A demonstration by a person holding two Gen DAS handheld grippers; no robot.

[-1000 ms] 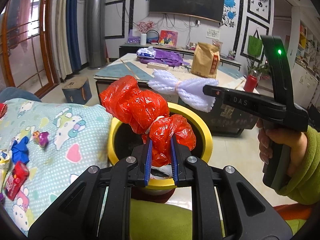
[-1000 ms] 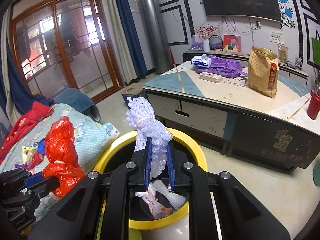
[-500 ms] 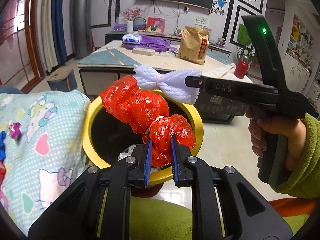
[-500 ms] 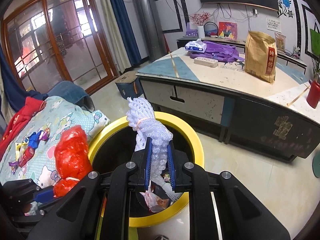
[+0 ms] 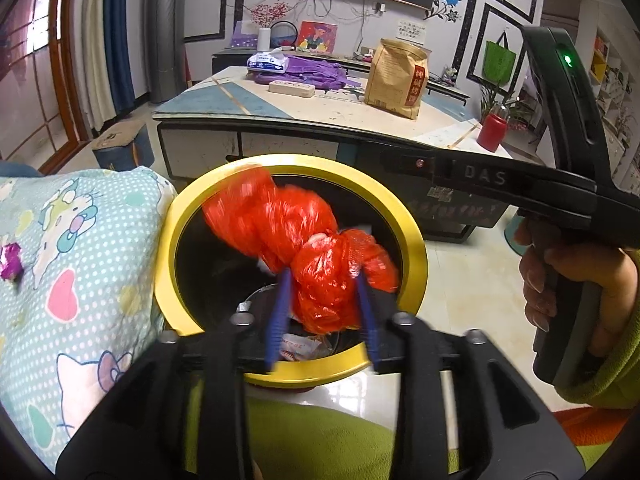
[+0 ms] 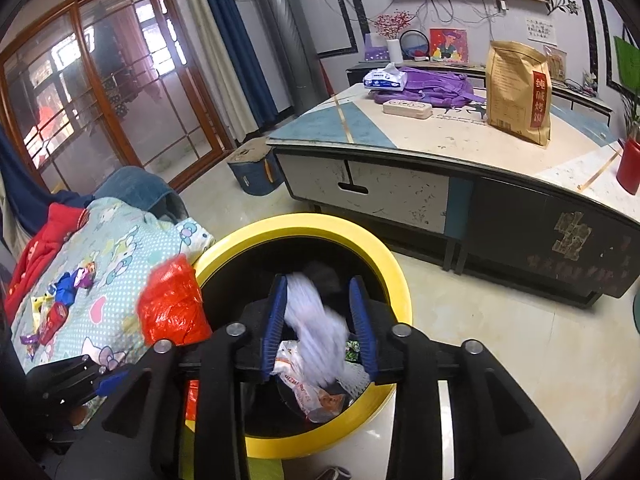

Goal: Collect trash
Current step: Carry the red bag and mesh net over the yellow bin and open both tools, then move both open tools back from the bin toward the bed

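A black bin with a yellow rim stands below both grippers. My left gripper hangs over its mouth, jaws opening, with a crumpled red plastic bag loose and blurred between the blue pads. In the right wrist view the same bin's yellow rim shows, and my right gripper is over it, jaws opening too. A white foam net streaks down between its pads towards wrappers lying in the bin. The red bag also shows at the bin's left edge.
A cartoon-print blanket with several candy wrappers lies left of the bin. Behind it stands a low table carrying a brown paper bag, purple bag and red cup. A hand in a green sleeve holds the right gripper.
Both grippers sank closer to the bin's mouth and their jaws spread apart. The red bag and the white net, clamped before, now slip downward and blur.
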